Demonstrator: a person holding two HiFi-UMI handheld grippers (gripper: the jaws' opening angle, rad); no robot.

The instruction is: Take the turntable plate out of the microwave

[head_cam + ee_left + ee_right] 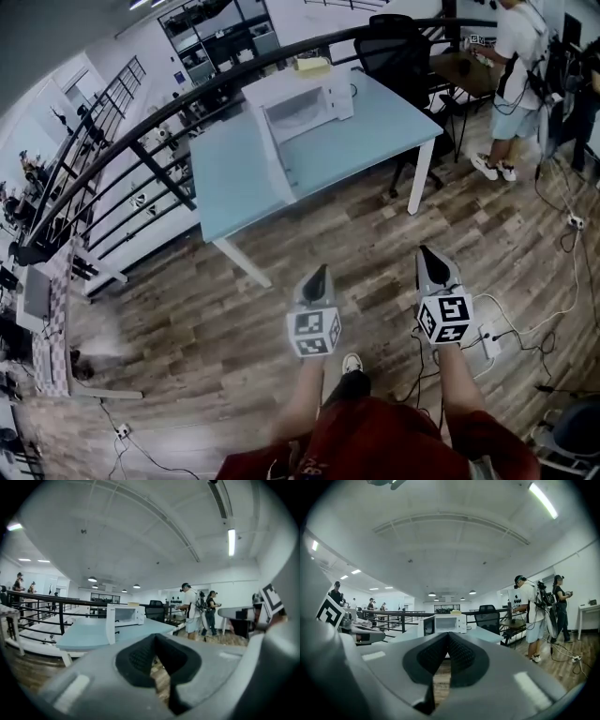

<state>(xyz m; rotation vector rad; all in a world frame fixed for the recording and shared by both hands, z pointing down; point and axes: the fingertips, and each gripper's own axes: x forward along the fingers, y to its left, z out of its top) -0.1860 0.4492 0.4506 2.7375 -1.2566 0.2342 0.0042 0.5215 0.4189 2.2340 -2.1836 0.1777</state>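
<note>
Well short of the white box-shaped microwave (pixel 305 105), two grey grippers hang over the wood-plank floor (pixel 234 309). The left gripper (pixel 321 276) has its jaws clenched together on nothing, and so does the right gripper (pixel 430 260). The microwave stands on the pale blue surface (pixel 239 169) with its white door (pixel 272 155) swung open. The turntable plate is too small to make out in the cavity. Both pairs of jaws point toward the microwave, well apart from it.
</note>
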